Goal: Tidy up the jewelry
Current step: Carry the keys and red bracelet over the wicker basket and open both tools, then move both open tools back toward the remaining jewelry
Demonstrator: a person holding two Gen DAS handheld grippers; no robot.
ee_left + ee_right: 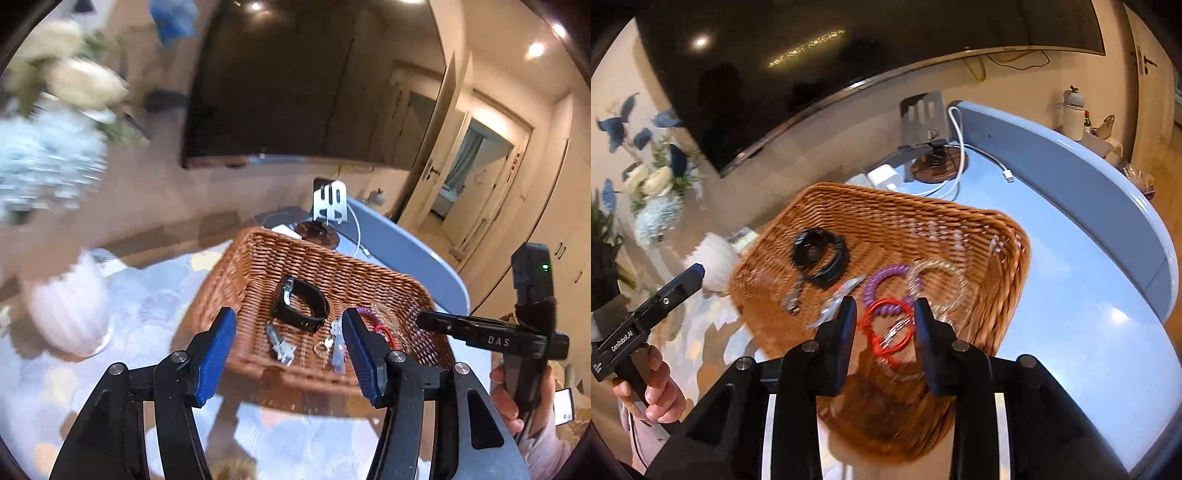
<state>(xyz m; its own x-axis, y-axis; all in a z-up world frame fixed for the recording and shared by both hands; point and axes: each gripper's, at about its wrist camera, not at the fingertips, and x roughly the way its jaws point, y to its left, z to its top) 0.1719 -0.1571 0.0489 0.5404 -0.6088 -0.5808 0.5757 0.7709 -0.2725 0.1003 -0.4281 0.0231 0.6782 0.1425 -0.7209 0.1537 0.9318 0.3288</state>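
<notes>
A brown wicker basket (332, 254) (886, 195) stands on the table and holds the jewelry. In it lie a black watch band (303, 306) (820, 254), silver clips (280, 343), a small ring (323, 347), a purple coil bracelet (882, 280), a red coil bracelet (886, 325) and a clear beaded bracelet (938, 280). My left gripper (288, 321) hangs open over the basket's near side, nothing between its blue pads. My right gripper (885, 306) is open just above the red coil, which lies between the fingers without the pads pressing on it.
A white ribbed vase (66, 306) with flowers stands left of the basket. Behind it are a phone stand (923, 118), a white charger with its cable (955, 147) and the blue table's raised rim (1071, 155). A dark TV hangs on the wall. Hands (506, 398) (661, 391) grip both handles.
</notes>
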